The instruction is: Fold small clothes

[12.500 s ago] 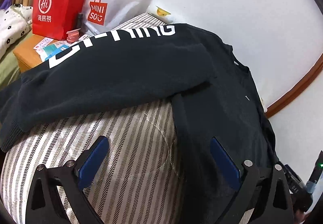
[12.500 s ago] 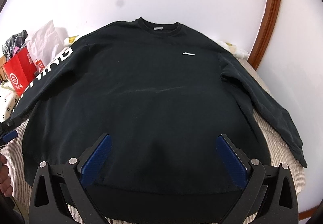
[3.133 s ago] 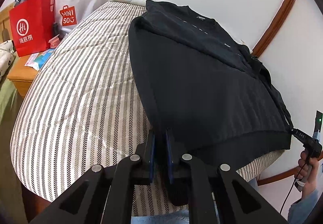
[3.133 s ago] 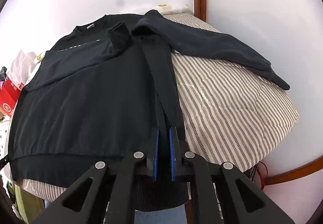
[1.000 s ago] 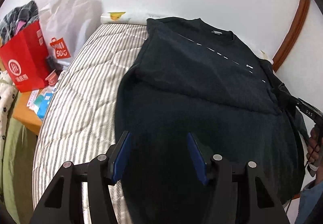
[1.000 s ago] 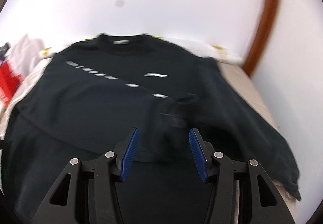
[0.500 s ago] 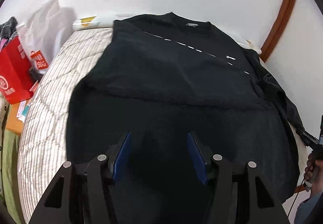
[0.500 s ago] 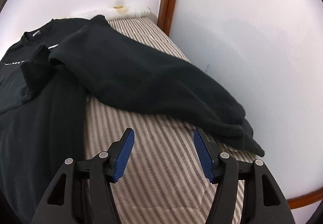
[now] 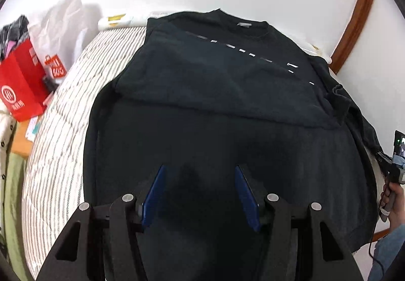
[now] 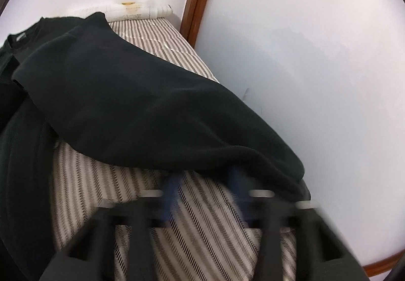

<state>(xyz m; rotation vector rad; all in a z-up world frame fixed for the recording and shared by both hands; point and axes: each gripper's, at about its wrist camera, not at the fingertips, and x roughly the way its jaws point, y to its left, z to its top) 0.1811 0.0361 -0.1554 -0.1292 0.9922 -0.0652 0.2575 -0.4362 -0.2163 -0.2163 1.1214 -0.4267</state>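
Two empty grippers: my right gripper (image 10: 205, 184), swung across to the unfolded sleeve (image 10: 141, 103) just ahead, has just been closing, blurred pads apart over bare mattress (image 10: 202, 230) at the cuff, probably the next fold; my left gripper (image 9: 200, 194) gapes above the sweatshirt (image 9: 227, 116).

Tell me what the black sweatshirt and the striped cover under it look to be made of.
The black long-sleeved sweatshirt looks like a thick matte knit, probably cotton fleece: it drapes in soft rounded folds and has a ribbed collar. The grey-and-white striped bed cover looks like woven, quilted cloth: a herringbone weave shows in the stripes, with stitched seams. The exact fibres cannot be told.
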